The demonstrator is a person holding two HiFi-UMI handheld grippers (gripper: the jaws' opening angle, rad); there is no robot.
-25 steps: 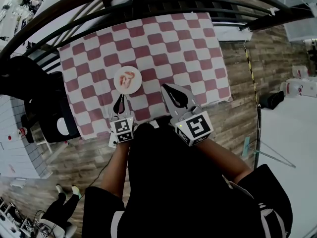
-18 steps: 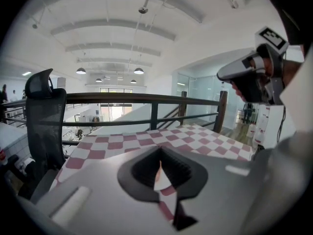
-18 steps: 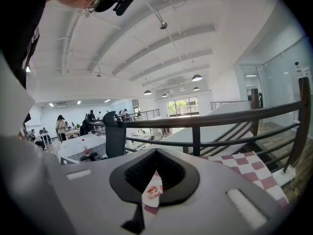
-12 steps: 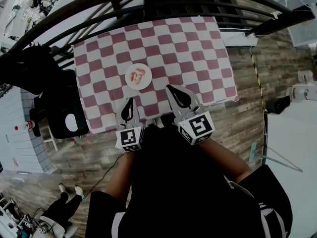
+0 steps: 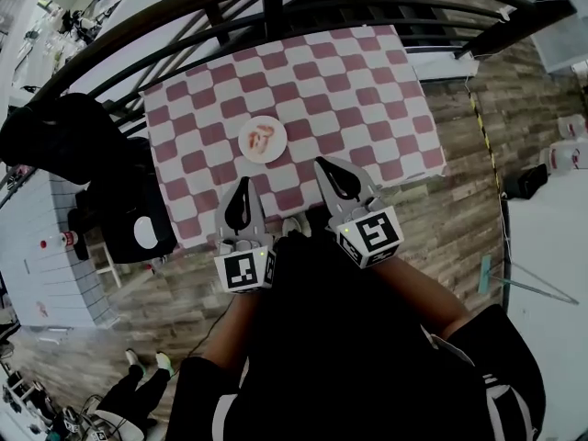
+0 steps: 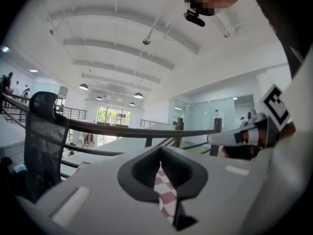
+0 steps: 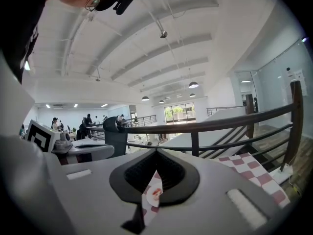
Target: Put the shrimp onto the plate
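A small white plate [image 5: 262,140] sits on the red-and-white checkered tablecloth [image 5: 367,108], with pink shrimp [image 5: 260,139] lying on it. My left gripper [image 5: 243,185] hovers over the cloth's near edge, just short of the plate, shut and empty. My right gripper [image 5: 324,164] is beside it to the right, also shut with nothing in it. In the right gripper view, the plate with the shrimp [image 7: 155,194] shows through the slit between the jaws. The left gripper view shows only checkered cloth [image 6: 164,196] through its slit.
A black curved railing [image 5: 266,3] runs behind the table. A black office chair [image 5: 129,219] stands at the table's left side. Wooden floor [image 5: 459,219] lies to the right and near side. A white counter [image 5: 37,274] is at far left.
The head view has shifted, so the table and plate sit further right in frame. The left gripper has drawn back a little towards me. Both grippers stay shut; the shrimp stays on the plate.
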